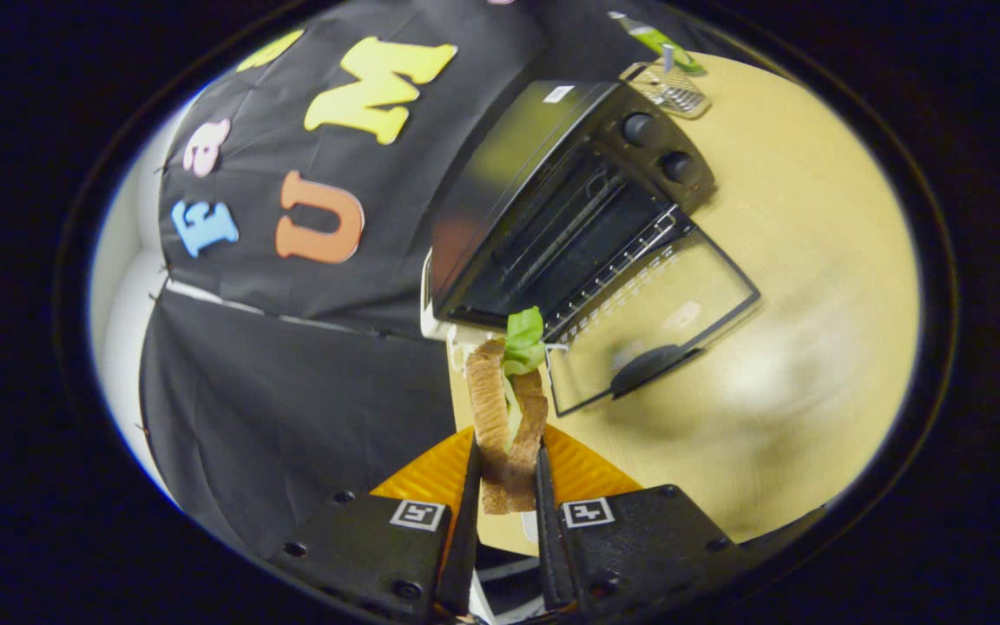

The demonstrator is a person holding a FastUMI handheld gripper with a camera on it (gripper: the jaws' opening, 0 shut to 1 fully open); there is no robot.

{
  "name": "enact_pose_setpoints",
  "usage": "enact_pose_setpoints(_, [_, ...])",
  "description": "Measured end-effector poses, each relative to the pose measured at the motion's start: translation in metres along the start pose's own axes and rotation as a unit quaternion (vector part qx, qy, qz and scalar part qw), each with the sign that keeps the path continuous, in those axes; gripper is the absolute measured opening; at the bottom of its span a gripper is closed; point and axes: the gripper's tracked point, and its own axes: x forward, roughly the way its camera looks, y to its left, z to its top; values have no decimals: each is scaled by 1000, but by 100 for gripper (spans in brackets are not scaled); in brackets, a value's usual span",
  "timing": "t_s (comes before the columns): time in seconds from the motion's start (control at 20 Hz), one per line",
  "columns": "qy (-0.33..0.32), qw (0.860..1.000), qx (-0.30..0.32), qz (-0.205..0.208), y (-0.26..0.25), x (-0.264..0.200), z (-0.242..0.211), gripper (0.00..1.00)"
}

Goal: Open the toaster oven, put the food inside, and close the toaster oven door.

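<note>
The tool (507, 476) is clamped on a sandwich (507, 417) held above the counter (795, 260) just short of the toaster oven (552, 200), whose door (652, 325) lies open; its loose lettuce could snag the wire rack and slide out.

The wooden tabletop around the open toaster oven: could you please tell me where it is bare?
Bare light wooden tabletop lies beside the black toaster oven and its lowered glass door. Crowded: behind the oven, by the wire rack. The claw grips the lettuce sandwich.
</note>
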Motion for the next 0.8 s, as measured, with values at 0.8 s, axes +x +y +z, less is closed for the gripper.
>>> enact_pose_setpoints(0.8, [-227, 961, 139, 76, -49, 132, 131, 36])
